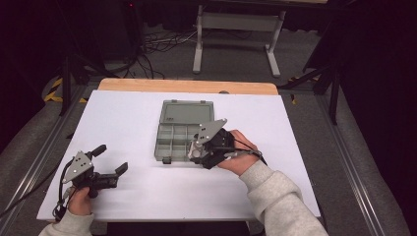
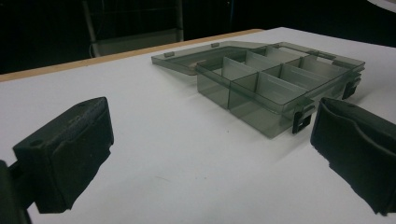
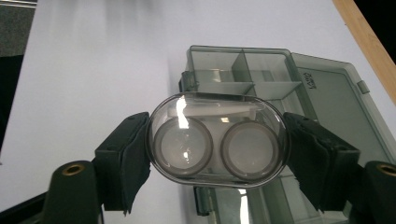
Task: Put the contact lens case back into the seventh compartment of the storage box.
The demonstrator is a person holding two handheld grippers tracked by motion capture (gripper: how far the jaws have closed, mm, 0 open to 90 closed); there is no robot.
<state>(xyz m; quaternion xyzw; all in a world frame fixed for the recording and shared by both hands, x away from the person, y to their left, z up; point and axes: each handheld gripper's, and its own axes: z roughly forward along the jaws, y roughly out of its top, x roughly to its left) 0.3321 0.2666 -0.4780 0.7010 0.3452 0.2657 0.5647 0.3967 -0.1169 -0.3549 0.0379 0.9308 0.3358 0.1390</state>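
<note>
Right gripper [image 3: 217, 149] grips clear capsule case [image 3: 217, 140] above open organizer box [image 3: 280, 79]

High view sat above, looking forward and down over the whole table [image 1: 128, 123]. Left gripper view was low, skimming the tabletop toward the organizer box [image 2: 275, 84]. Right gripper view looked steeply down, close on that same box [image 3: 261, 70].

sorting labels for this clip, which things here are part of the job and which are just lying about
In the job:
- clear oval case, clamped in the right tool
- open compartment box

Lying about:
- left tool, open and idle
- metal frame and cables on the floor behind the table
</note>
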